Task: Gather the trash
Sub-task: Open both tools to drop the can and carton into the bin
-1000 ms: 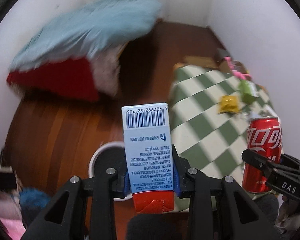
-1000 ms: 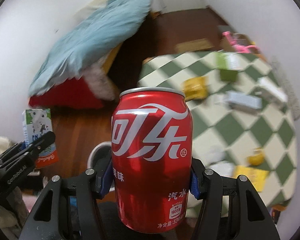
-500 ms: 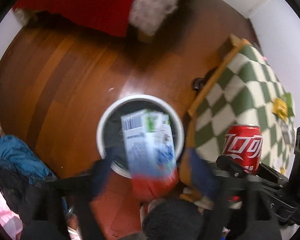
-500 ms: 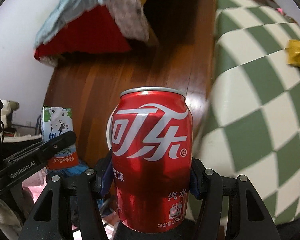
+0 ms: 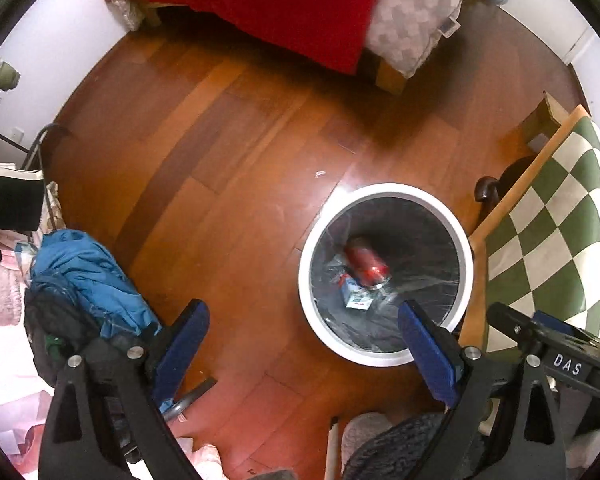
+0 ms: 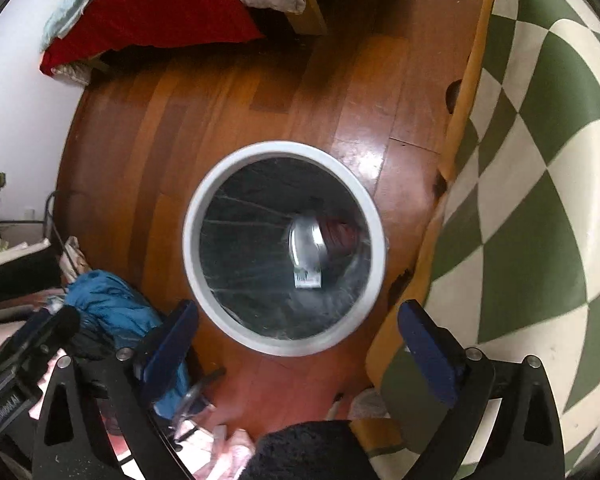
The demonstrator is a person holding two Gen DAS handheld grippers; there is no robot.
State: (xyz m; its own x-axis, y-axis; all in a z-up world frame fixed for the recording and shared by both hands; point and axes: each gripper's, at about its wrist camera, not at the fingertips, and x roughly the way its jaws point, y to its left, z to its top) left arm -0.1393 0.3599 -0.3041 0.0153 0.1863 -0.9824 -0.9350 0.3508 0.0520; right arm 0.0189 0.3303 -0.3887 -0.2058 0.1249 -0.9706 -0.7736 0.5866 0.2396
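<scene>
Both grippers hang above a round white bin point(image 5: 386, 276) lined with a dark plastic bag, which stands on a reddish wooden floor point(image 5: 228, 168). The left gripper point(image 5: 304, 344) has its blue-padded jaws spread wide apart with nothing between them, and the right gripper point(image 6: 298, 344) is likewise spread wide and empty. Inside the bin, seen from the left wrist, a red can point(image 5: 366, 262) lies on its side at the bottom, and a small milk carton point(image 5: 356, 296) lies just beside it, touching or nearly touching its lower end. From the right wrist the same two things show blurred at the far right of the bin's bottom, the carton point(image 6: 306, 252) in front of the can point(image 6: 340, 232). A table with a green and white checked cloth point(image 6: 540, 200) stands just beside the bin on its right. A heap of blue cloth point(image 5: 88, 276) lies on the floor to the left, and a bed with a red cover point(image 5: 268, 4) stands well apart at the far side of the room
</scene>
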